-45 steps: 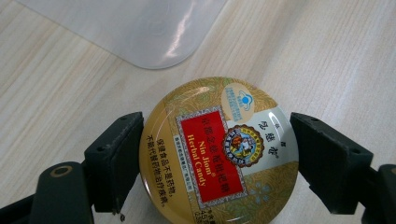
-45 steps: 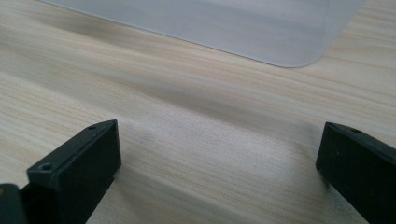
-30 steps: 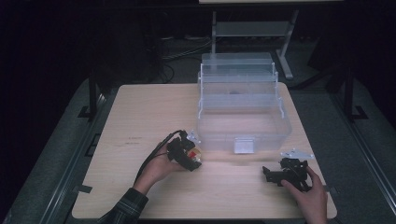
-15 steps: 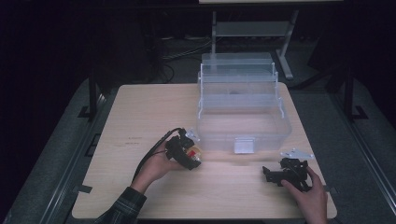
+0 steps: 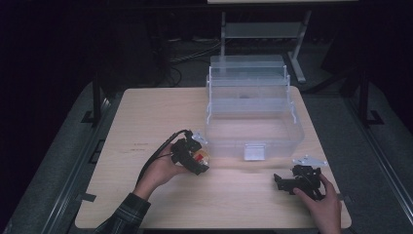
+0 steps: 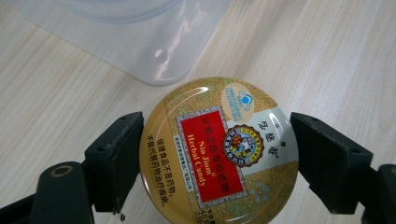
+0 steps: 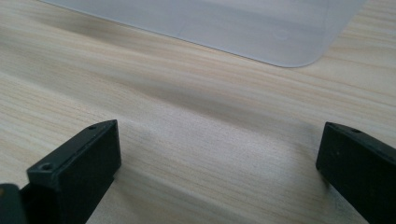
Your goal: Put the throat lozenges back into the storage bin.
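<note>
One round candy tin [image 6: 219, 154] — one clear plastic tiered box [image 5: 251, 114] — two grippers, left gripper [image 5: 195, 157] and right gripper [image 5: 282, 181] — one wooden table [image 5: 146, 122].

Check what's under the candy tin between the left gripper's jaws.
The candy tin lies lid-up between the left gripper's jaws, with the wooden table visible all round it. Its underside and the patch beneath are covered. The clear box stands just beyond.

Left claw [image 5: 198, 157] clamped; right claw [image 5: 278, 182] spread wide, low.
</note>
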A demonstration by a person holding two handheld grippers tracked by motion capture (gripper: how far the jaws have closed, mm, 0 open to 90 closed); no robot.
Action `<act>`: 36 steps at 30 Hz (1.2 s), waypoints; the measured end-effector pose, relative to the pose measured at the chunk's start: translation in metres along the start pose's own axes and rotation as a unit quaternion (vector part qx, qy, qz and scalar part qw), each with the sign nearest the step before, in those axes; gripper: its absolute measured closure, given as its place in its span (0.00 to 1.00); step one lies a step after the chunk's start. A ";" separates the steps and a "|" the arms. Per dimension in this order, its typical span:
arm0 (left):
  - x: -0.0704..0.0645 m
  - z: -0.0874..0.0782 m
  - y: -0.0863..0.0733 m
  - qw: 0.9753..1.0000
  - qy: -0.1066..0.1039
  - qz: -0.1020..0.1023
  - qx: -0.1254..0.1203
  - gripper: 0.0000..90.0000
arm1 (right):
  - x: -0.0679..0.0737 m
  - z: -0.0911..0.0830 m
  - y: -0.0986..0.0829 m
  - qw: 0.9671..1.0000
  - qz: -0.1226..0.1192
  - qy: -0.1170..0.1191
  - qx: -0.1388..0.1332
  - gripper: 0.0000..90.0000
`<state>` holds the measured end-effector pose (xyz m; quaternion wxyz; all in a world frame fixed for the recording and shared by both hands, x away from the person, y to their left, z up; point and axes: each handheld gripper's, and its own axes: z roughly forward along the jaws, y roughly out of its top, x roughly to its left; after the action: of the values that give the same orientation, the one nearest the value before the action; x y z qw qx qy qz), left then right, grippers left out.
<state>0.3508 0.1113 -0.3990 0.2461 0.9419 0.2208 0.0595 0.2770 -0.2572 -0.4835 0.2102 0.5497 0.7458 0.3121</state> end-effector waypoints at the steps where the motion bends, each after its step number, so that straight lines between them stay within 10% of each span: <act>1: 0.000 -0.002 0.001 1.000 0.000 0.002 -0.002 0.22 | 0.000 0.000 0.000 1.000 -0.001 0.000 0.000 0.00; 36: 0.004 -0.043 0.029 1.000 -0.007 0.013 -0.027 0.22 | 0.000 0.000 0.000 1.000 -0.001 0.000 0.000 0.00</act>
<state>0.3563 0.1094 -0.3469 0.2722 0.9380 0.2054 0.0622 0.2770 -0.2573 -0.4835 0.2107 0.5492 0.7462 0.3117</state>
